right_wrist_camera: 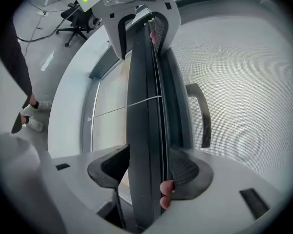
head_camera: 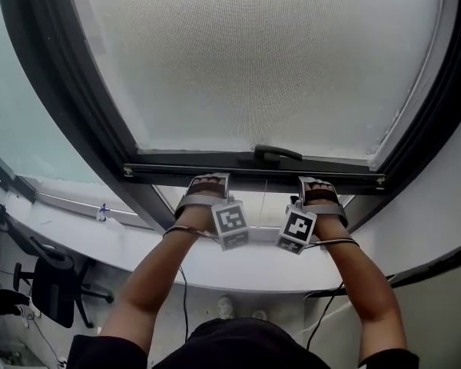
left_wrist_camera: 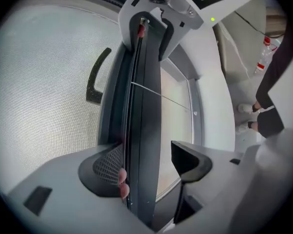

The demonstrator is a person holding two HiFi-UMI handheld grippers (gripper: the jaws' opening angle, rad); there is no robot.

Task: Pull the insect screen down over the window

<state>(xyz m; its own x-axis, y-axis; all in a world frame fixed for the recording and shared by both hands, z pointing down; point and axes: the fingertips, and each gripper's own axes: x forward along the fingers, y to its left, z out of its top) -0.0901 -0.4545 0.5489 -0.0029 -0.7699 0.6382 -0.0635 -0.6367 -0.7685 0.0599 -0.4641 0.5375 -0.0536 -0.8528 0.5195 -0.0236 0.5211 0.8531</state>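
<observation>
**A:** Head view first. The grey fine-mesh insect screen [head_camera: 261, 60] covers most of the dark-framed window [head_camera: 69, 91]. Its dark metal bottom bar [head_camera: 169, 172] hangs just above the white sill [head_camera: 253, 271], with a strip of bare glass [head_camera: 250, 198] showing below it.

**B:** And the grippers?

**A:** Both are on that bar, either side of its black handle [head_camera: 276, 154]. The right gripper [right_wrist_camera: 149, 155] is clamped on it, a pad against each face. The left gripper [left_wrist_camera: 146, 152] only straddles it: one pad touches, the other stands just clear.

**B:** So this is the pull itself, near its end?

**A:** I judge so. Next the left should close, then both should draw the bar down evenly to the sill, so it doesn't skew.
</observation>
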